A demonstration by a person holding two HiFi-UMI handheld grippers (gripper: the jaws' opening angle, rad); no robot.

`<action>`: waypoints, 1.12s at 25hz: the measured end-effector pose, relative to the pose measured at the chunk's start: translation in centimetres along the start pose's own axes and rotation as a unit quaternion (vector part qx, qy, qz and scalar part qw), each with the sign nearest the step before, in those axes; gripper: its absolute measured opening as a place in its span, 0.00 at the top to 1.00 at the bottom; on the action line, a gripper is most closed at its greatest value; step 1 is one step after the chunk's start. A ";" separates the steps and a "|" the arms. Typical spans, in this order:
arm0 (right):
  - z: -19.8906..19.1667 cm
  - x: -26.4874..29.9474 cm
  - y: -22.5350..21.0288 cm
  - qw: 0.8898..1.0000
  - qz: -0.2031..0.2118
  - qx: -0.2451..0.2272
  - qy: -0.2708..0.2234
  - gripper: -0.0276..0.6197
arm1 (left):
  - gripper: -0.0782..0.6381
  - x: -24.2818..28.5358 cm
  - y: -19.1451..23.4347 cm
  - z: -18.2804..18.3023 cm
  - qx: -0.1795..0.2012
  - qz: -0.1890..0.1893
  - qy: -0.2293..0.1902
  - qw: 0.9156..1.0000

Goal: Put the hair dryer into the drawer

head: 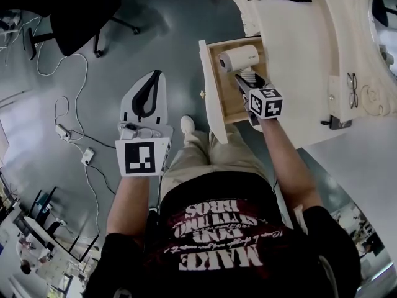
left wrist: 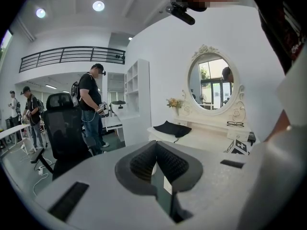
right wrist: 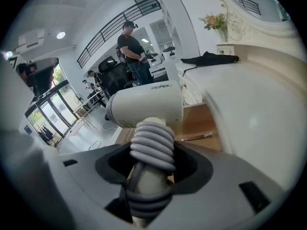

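Currently I read the right gripper (head: 249,87) as clamped on the hair dryer (head: 239,58). In the right gripper view its jaws are closed on the handle, around which the grey cord (right wrist: 152,147) is coiled. The white body (right wrist: 146,109) sits crosswise above the jaws.

Location of the hair dryer: in the head view it lies over the open drawer (head: 211,92) of the white desk (head: 298,61), within the drawer's outline. I cannot tell whether it touches the wooden bottom (right wrist: 204,119). A slim pen-like item (right wrist: 196,137) lies on that bottom, to the right of the handle.

The left gripper (head: 146,98) hangs over the floor, well apart from the drawer. In the left gripper view its jaws are drawn together, with nothing between the ribbed pads (left wrist: 144,162). Glasses (head: 352,82) lie on the desk top.
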State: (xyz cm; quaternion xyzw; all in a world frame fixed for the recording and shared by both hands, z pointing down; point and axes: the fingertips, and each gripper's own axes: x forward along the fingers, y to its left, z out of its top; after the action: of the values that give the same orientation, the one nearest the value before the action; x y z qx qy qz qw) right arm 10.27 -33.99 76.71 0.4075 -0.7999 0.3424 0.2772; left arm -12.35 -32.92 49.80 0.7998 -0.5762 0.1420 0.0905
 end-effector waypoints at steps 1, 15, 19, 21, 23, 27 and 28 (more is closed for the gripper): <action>-0.1 0.3 -0.1 1.000 -0.002 0.000 0.004 0.61 | 0.88 0.0 0.1 0.0 0.000 0.000 0.001 1.000; -3.9 4.6 -1.8 0.996 -0.048 0.004 0.078 0.61 | 0.88 -1.4 0.6 -1.5 0.004 0.008 0.020 1.000; -5.6 5.3 -2.3 0.993 -0.060 0.018 0.102 0.61 | 0.88 -2.4 1.2 -1.9 0.003 0.017 0.025 1.000; -6.6 5.5 -2.8 0.991 -0.069 0.025 0.116 0.61 | 0.88 -2.9 1.2 -1.8 0.004 0.019 0.022 1.000; -7.4 5.7 -3.2 0.988 -0.078 0.024 0.128 0.60 | 0.88 -3.4 1.0 -1.5 0.009 0.017 0.019 1.000; -8.3 5.7 -3.6 0.986 -0.092 0.008 0.141 0.60 | 0.88 -4.7 1.0 -1.3 0.013 0.017 0.022 1.000; -8.4 5.8 -3.6 0.985 -0.091 0.012 0.145 0.60 | 0.88 -4.9 1.1 -1.1 0.015 0.018 0.021 1.000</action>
State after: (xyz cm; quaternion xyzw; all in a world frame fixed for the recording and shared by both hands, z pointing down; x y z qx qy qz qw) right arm 11.72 -31.75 87.25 0.4278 -0.7069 0.3806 0.4152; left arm -14.99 -28.51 49.18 0.7876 -0.5862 0.1687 0.0876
